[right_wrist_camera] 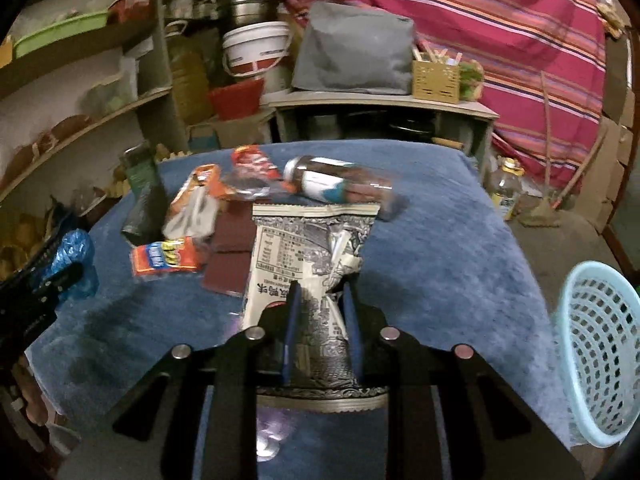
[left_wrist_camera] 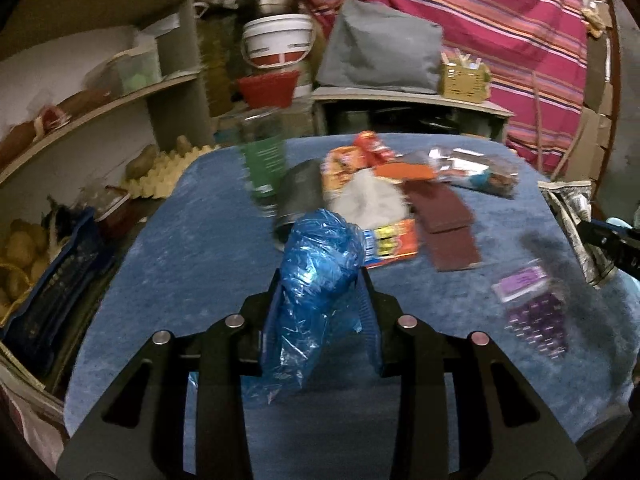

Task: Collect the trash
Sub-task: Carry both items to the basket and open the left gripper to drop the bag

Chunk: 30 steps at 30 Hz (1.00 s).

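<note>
Trash in hand is light, crushable film: left gripper (left_wrist_camera: 320, 292) clamps a blue plastic bag (left_wrist_camera: 316, 280), right gripper (right_wrist_camera: 320, 300) pinches a printed snack wrapper (right_wrist_camera: 308, 256) above the blue-covered table (right_wrist_camera: 460, 240), both best held mid-body

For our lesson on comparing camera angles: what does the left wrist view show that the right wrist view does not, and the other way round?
Only the left wrist view: the purple packet on the cloth. Only the right wrist view: the pale blue basket beside the table and an oil bottle on the floor. Both: the blue bag in the left gripper, the printed wrapper in the right gripper, and the white bucket.
</note>
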Tool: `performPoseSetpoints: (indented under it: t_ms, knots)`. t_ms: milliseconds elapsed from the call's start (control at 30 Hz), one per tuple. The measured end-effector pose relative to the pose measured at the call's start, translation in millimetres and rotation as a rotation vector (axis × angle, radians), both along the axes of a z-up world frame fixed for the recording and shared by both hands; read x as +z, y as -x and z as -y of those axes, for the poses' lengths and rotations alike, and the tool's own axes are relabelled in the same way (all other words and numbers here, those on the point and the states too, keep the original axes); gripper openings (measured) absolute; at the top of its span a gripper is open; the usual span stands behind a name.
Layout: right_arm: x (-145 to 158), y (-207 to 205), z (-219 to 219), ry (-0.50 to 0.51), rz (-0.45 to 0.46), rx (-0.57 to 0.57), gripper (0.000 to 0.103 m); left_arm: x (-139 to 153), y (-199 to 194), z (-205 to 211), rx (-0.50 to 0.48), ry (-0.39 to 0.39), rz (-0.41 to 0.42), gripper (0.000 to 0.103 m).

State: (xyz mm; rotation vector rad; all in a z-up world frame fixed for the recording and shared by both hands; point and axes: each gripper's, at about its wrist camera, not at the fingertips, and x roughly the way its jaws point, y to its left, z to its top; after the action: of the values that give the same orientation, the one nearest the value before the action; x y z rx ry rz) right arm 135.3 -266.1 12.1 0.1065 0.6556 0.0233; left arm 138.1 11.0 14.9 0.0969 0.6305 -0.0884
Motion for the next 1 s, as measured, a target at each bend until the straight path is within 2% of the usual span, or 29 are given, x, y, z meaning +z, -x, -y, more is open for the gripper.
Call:
performPoseSetpoints:
  t_ms: [233, 333, 500, 667, 1000]
  knots:
    - [3.3, 25.5, 57.4, 0.015, 0.026, -0.074, 0.022, 3.6, 2.5, 61.9, -0.086, 0.03, -0.007, 0.034]
    - [4.5, 39.0, 88.3, 0.021, 0.034, -0.12, 0.022, 5.1, 2.3, 97.4, -0.134, 0.018, -0.004, 0.034]
    - [3.2, 61.8, 146.9, 0.018, 0.03, -0.209, 0.022, 8.6, 8.2, 165.3, -0.233, -0.013, 0.022, 0.034]
    - [6.8, 85.0, 200.8, 0.036, 0.032, -0.301, 0.022, 10.2, 15.4, 232.8, -0.331, -0.003, 0.021, 0.034]
    - [4.4, 117.7, 273.3, 0.055, 0.009, -0.41, 0.022, 6.8, 39.6, 347.1, -0.539, 0.008, 0.014, 0.034]
